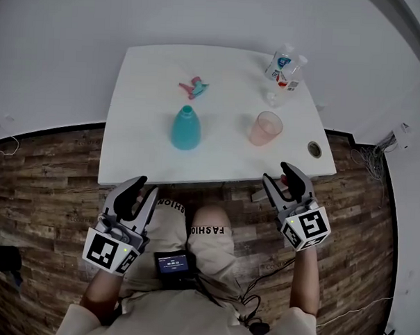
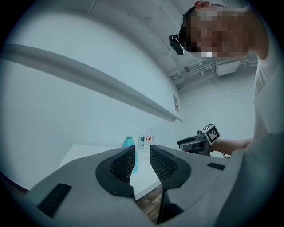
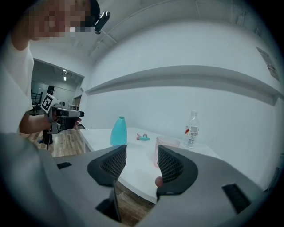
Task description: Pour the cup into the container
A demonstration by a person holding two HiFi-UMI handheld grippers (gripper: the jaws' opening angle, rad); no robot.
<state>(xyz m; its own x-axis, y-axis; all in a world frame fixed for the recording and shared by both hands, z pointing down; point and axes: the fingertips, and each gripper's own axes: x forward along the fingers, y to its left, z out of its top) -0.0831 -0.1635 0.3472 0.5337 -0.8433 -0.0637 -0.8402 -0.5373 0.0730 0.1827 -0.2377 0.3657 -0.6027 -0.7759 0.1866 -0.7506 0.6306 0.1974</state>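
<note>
Well, we're poised short of the pink cup [image 1: 266,127], nothing gripped yet.
Our right gripper [image 1: 278,174] hangs just on the near side of the cup, fingers moderately apart and empty; our left gripper [image 1: 145,188] sits well to the cup's left, fingers a narrow gap apart, empty too. The cup stands upright on the bench [image 1: 148,154], the teal container [image 1: 186,127] to its left, two clear bottles [image 1: 282,66] beyond it.

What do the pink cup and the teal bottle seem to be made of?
Pink cup: probably thin translucent plastic, since the table seems to show faintly through its wall. Teal bottle: likely opaque plastic, smooth and rather matte, with an even colour and no sharp glints.
</note>
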